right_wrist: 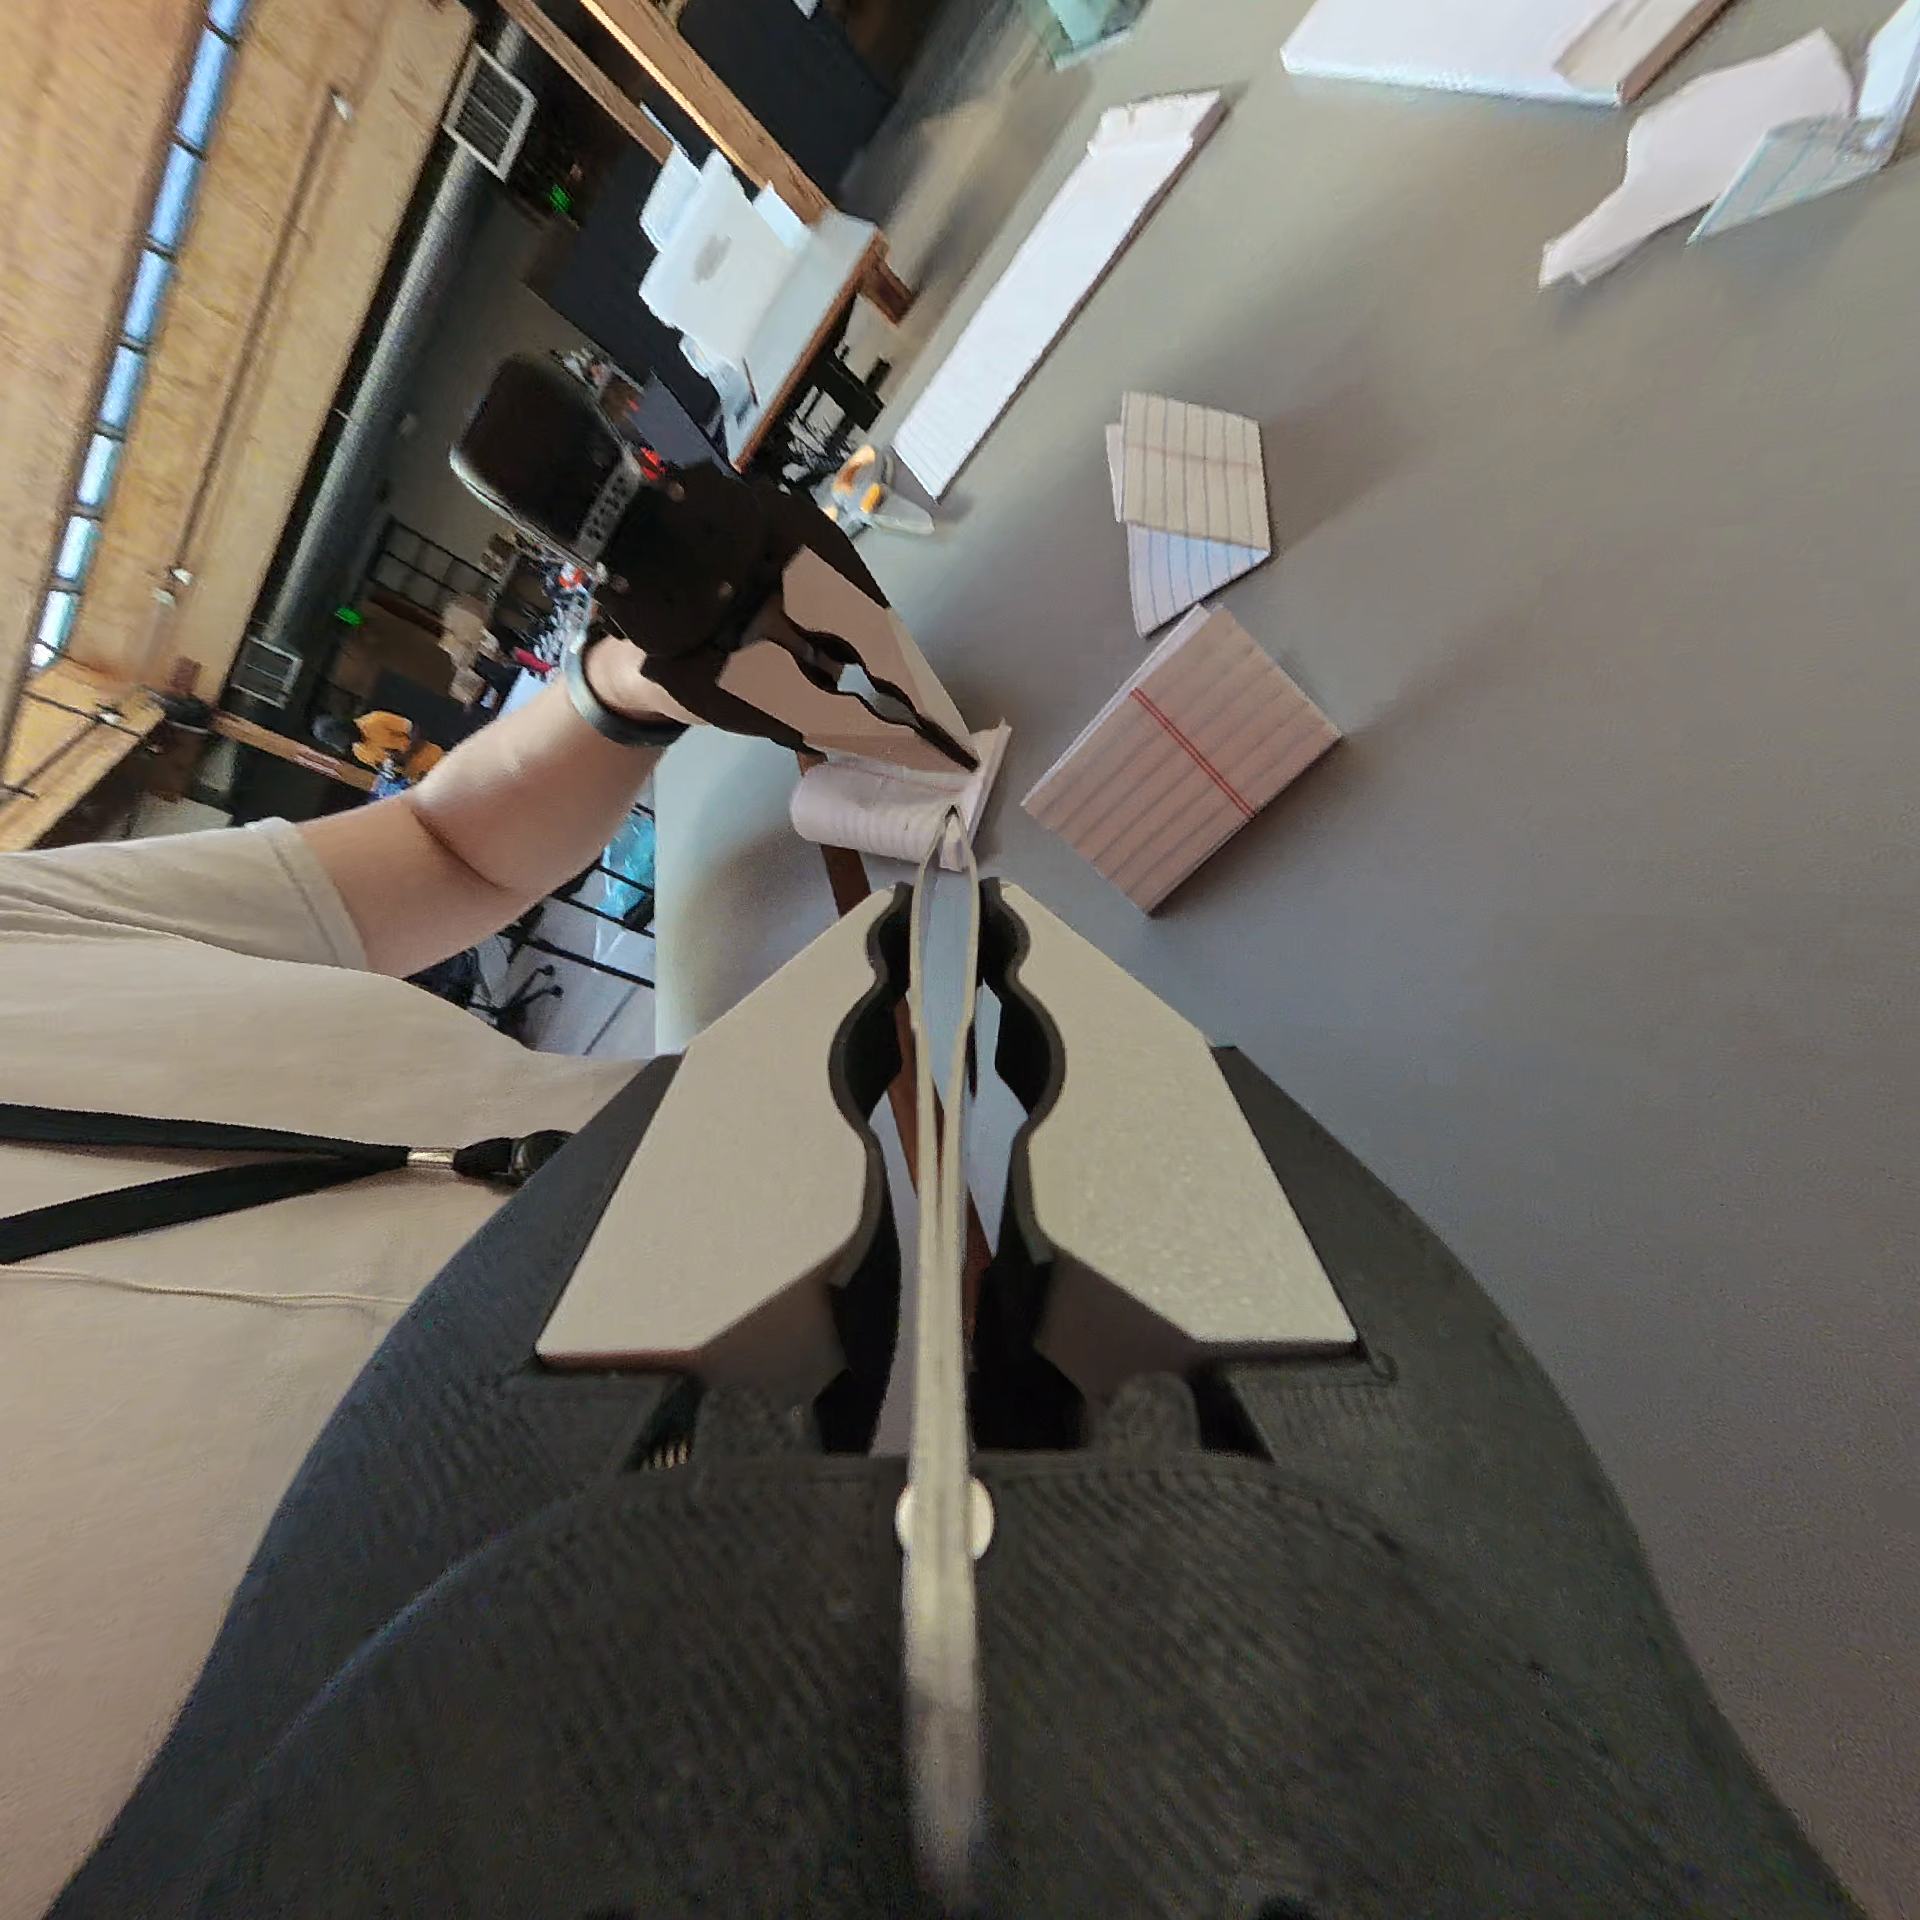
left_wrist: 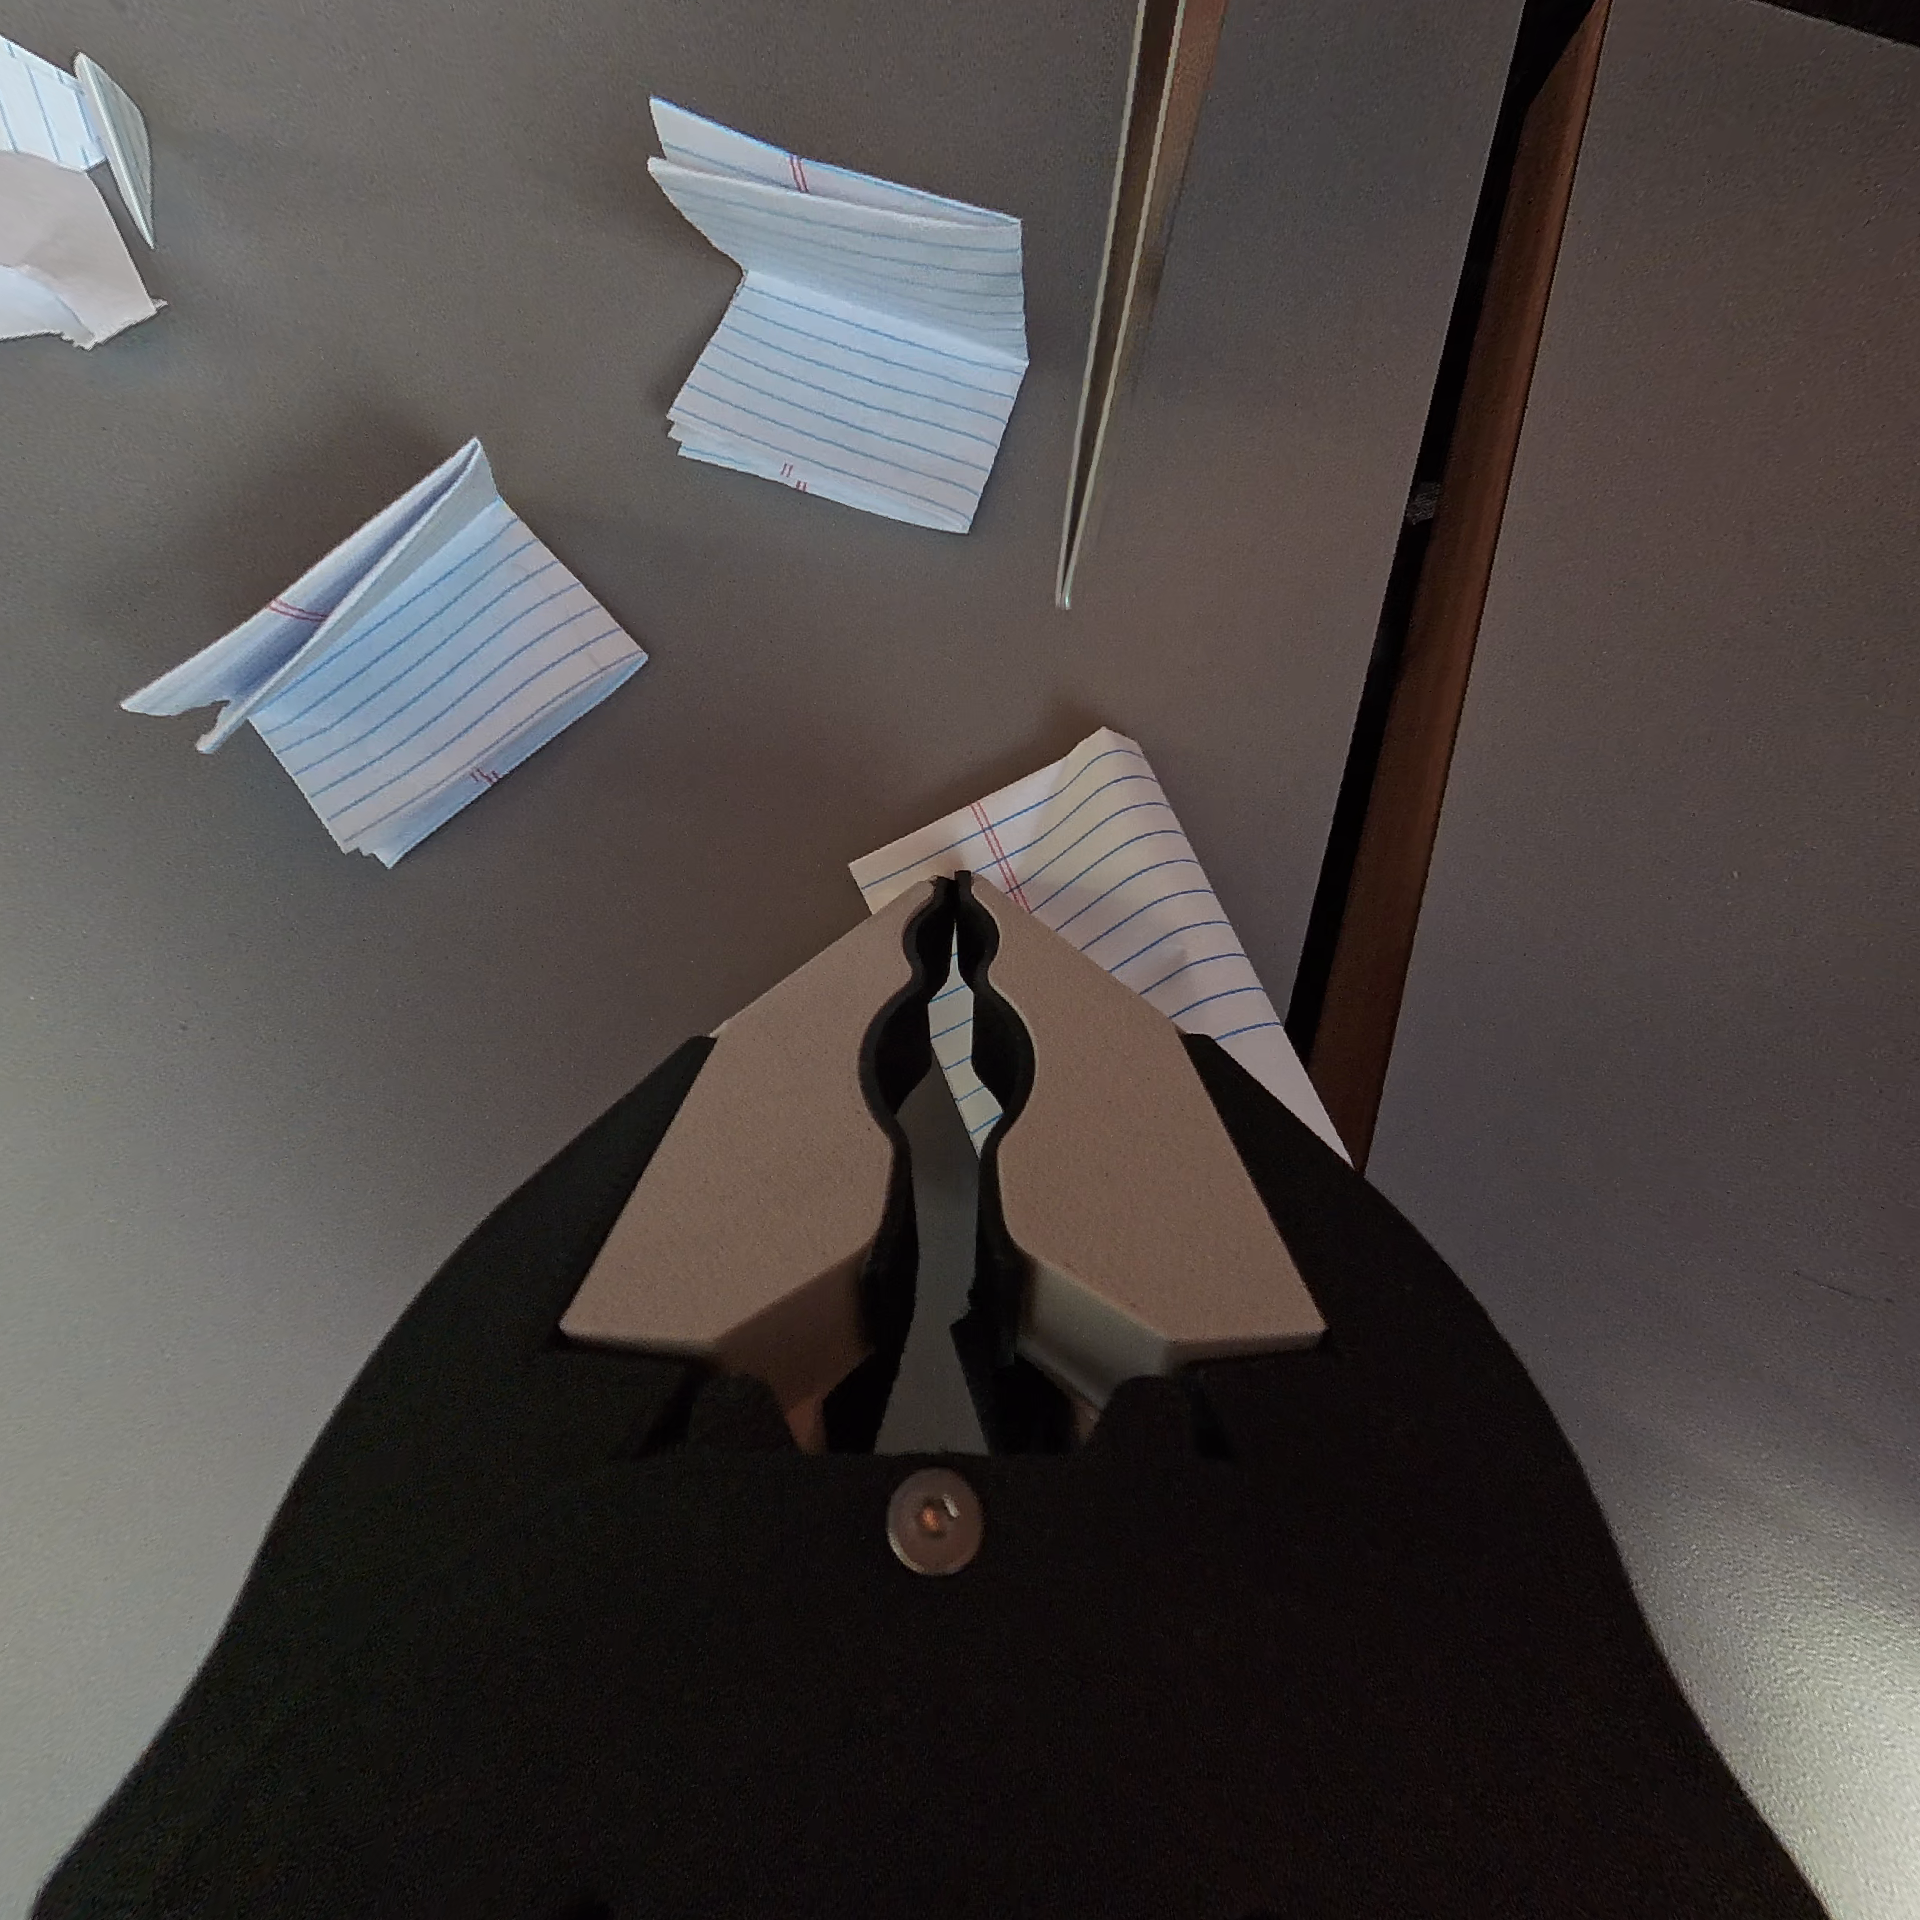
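In the left wrist view, three pieces of lined paper lie loose on the grey table (left_wrist: 312, 1039). A torn scrap (left_wrist: 73, 239) sits at ten o'clock at the frame edge. A folded packet (left_wrist: 416, 675) lies nearer, also around ten o'clock. A second folded packet (left_wrist: 852, 343) is at twelve. A fourth piece, a lined sheet (left_wrist: 1132, 894), sits at the table edge just ahead of the left gripper (left_wrist: 956, 883). The gripper's two fingers are pressed together at the tips, pinching this sheet's near edge. Scissor blades (left_wrist: 1117, 312), one pair, hang point-down at one o'clock.

In the right wrist view, the right gripper (right_wrist: 940, 894) holds the one pair of scissors between its two fingers. The fingers look closed against it, though a narrow gap beside the blades makes this uncertain. The blade tips touch the sheet at twelve o'clock.
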Available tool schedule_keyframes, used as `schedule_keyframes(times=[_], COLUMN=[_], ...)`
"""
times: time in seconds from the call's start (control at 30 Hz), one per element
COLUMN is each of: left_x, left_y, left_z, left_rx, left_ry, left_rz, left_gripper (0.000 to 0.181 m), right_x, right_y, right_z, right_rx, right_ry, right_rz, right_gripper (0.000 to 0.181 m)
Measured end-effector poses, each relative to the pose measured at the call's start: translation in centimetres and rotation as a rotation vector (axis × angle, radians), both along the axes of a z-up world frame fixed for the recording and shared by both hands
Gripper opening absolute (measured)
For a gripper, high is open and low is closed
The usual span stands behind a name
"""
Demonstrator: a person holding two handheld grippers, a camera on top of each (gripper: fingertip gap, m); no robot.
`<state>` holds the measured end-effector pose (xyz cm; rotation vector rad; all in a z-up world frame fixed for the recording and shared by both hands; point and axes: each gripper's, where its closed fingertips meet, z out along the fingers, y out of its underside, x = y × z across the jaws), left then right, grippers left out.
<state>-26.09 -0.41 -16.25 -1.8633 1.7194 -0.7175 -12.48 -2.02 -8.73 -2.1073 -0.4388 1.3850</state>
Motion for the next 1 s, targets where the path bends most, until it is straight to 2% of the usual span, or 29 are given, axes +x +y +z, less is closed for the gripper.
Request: schedule_keyframes(times=[0.13, 0.53, 1.0], left_x=[0.0, 0.0, 0.0], left_y=[0.0, 0.0, -0.2], left_z=[0.0, 0.0, 0.0], left_rx=[0.007, 0.004, 0.035], left_ry=[-0.01, -0.032, -0.049], left_rz=[0.007, -0.016, -0.025], left_gripper=[0.0, 0.0, 0.0], right_x=[-1.0, -2.2, -2.8], right_y=[-0.1, -0.4, -0.5], right_z=[-1.7, -2.9, -4.3], right_rx=[-0.036, -0.214, -0.333], right_ry=[-0.044, 0.129, 0.202], right_rz=[0.015, 0.058, 0.102], right_gripper=[0.012, 0.011, 0.011])
